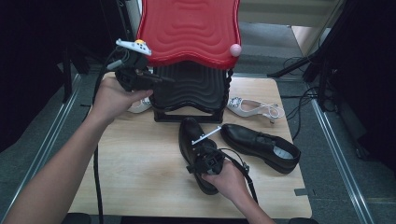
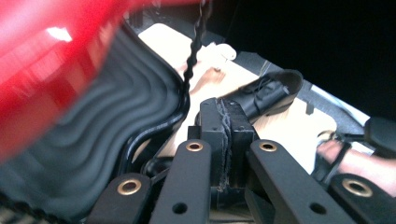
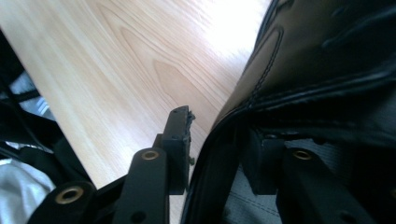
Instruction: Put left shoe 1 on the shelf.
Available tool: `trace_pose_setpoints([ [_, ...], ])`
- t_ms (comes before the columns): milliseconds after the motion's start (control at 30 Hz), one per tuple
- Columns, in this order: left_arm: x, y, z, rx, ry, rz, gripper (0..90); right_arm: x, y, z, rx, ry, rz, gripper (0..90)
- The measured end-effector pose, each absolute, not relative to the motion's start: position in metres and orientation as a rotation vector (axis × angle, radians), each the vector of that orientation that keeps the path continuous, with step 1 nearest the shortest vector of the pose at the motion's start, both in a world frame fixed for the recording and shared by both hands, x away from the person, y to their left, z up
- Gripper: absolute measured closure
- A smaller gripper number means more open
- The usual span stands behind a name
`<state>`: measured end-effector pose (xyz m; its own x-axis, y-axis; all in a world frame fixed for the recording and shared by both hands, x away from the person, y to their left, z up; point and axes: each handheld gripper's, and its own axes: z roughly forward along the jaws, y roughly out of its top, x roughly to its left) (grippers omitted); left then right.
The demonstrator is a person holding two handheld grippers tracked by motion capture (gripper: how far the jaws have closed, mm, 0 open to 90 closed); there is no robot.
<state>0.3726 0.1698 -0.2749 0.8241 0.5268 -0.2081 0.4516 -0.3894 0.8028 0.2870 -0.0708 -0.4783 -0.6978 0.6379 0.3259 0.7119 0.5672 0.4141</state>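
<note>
- The right gripper is held low over the near middle of the wooden table, at the opening of a black leather shoe that lies with its toe pointing away from the person.
- In the right gripper view, one jaw is seen outside the shoe's side wall and the other inside the opening, so the wall stands between the jaws, which are set at a middling width. Whether the pads press on the leather cannot be told from the pictures.
- The right hand is wrapped around the gripper body, near the shoe's heel.
- A second black shoe is laid just to the right of the first, apart from it, with its toe pointing left.
- The left gripper is held raised at the far left, beside a shoe rack with a red wavy top shelf and a black wavy lower shelf.
- In the left gripper view, its jaws are pressed together with nothing between them; the second black shoe is seen beyond them.
- A white sandal is laid on the table to the right of the rack, and part of another white shoe is seen at the rack's left, by the left hand.
</note>
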Motion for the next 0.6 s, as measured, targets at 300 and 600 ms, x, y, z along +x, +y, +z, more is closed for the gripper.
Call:
trace_pose_setpoints([
  [300, 0.400, 0.171, -0.245, 2.007, 0.739, 0.143, 89.7, 0.292, -0.073, -0.483, -1.156, -2.618, -0.770, 73.3],
  [600, 0.423, 0.165, -0.229, 1.966, 0.782, 0.176, 89.7, 0.293, -0.075, -0.479, -1.166, -2.652, -0.745, 86.2],
])
